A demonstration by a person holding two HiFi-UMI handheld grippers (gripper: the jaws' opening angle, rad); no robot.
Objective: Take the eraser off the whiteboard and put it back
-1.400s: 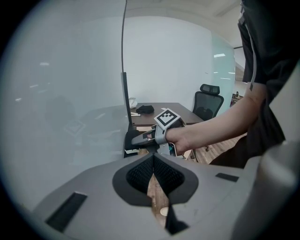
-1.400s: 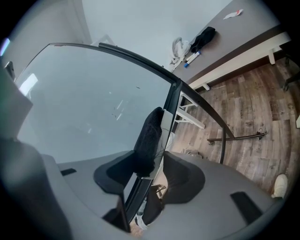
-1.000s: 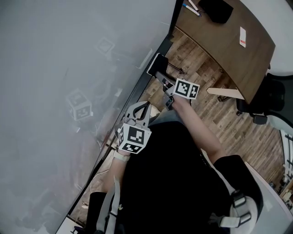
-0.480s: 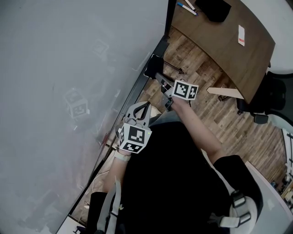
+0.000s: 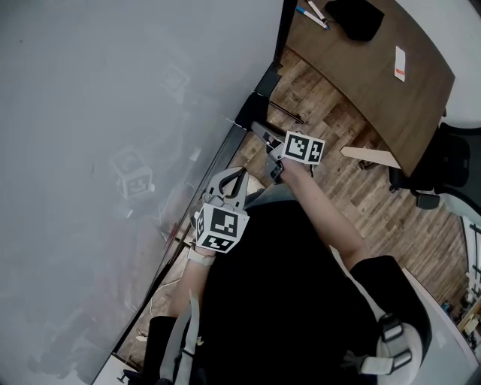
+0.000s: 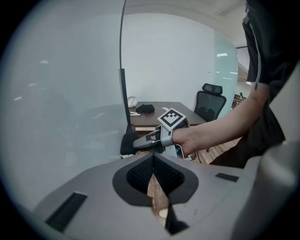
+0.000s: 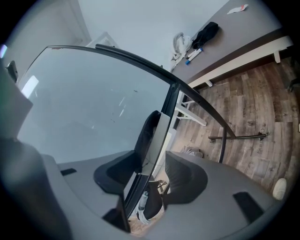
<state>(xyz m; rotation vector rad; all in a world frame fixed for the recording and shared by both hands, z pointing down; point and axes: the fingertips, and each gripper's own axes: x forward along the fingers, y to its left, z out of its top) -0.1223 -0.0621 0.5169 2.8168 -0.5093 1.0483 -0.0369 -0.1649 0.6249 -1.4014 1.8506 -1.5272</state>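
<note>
The black eraser (image 5: 249, 113) sits against the lower edge of the big grey whiteboard (image 5: 113, 150). In the right gripper view the eraser (image 7: 146, 136) stands on the board's frame, just past my right gripper (image 7: 154, 161). That gripper's jaws are opening, with a gap on each side of the eraser. From the head view my right gripper (image 5: 258, 128) points at the eraser. My left gripper (image 5: 237, 177) hangs lower by the board, shut with nothing in it (image 6: 153, 161). The left gripper view shows the eraser (image 6: 127, 143) just ahead of the right gripper (image 6: 140, 143).
A brown desk (image 5: 376, 68) stands to the right with pens, a slip of paper and a black pouch (image 5: 353, 15). An office chair (image 5: 443, 165) is beyond it. The whiteboard's stand legs (image 7: 234, 137) rest on the wood floor.
The right gripper carried the eraser a little toward the board's edge, and its jaws have parted from it. The eraser now lies flat against the board. The left gripper stayed put.
</note>
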